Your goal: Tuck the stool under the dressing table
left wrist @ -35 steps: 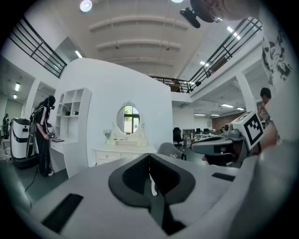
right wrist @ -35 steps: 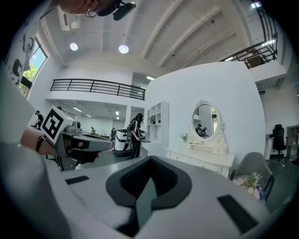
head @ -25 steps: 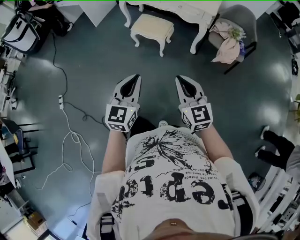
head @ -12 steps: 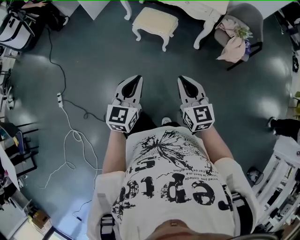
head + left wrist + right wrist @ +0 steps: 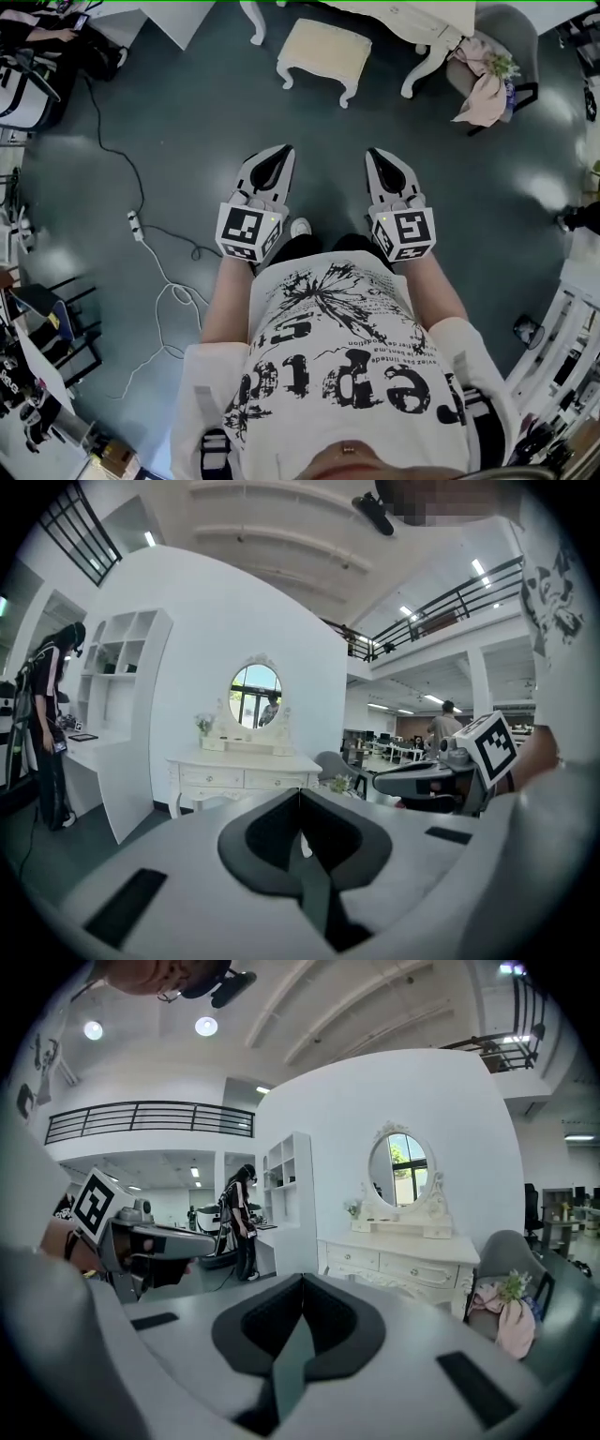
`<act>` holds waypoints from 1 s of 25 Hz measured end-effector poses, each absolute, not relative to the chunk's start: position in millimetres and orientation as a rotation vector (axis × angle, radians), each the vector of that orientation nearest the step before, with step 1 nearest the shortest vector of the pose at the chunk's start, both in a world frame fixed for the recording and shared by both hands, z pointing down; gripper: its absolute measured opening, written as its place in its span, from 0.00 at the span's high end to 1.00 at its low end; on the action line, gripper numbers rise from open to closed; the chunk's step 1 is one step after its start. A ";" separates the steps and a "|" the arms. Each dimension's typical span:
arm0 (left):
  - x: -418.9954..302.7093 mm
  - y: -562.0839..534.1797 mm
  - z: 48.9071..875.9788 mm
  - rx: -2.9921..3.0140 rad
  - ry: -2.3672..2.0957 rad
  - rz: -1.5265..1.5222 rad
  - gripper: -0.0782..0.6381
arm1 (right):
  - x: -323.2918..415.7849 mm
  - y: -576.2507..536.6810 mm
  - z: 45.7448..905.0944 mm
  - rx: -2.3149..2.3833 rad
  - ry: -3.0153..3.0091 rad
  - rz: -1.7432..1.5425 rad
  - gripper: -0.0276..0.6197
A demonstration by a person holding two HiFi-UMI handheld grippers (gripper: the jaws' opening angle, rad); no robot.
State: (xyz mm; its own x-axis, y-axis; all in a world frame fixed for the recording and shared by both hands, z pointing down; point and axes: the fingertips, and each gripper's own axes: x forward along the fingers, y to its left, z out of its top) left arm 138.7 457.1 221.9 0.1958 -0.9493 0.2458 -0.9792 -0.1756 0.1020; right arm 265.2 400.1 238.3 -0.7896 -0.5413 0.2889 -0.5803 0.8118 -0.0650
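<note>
The cream stool [image 5: 323, 52] with white legs stands on the dark floor at the top of the head view, in front of the white dressing table [image 5: 412, 14]. It stands out from the table's near edge. My left gripper [image 5: 281, 150] and right gripper [image 5: 380, 153] are held side by side at waist height, well short of the stool, both shut on nothing. The left gripper view shows the dressing table [image 5: 246, 772] with its oval mirror [image 5: 255, 694] beyond the shut left gripper [image 5: 300, 794]. In the right gripper view the table [image 5: 398, 1258] stands past the shut right gripper [image 5: 302, 1279].
A grey chair [image 5: 497, 42] draped with pink cloth stands right of the table. A cable with a power strip [image 5: 136, 225] snakes over the floor at left. Bags and racks line the left edge. A person in black [image 5: 242, 1218] stands at a white shelf unit.
The stool and table have drifted to the right in the head view, and the floor cable has slid rightward. Both grippers stay shut and side by side, a little higher in the frame.
</note>
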 end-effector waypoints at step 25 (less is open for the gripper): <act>-8.6 147.4 274.2 2.202 -1.748 0.259 0.86 | 113.5 118.0 298.2 0.885 -2.662 0.379 0.93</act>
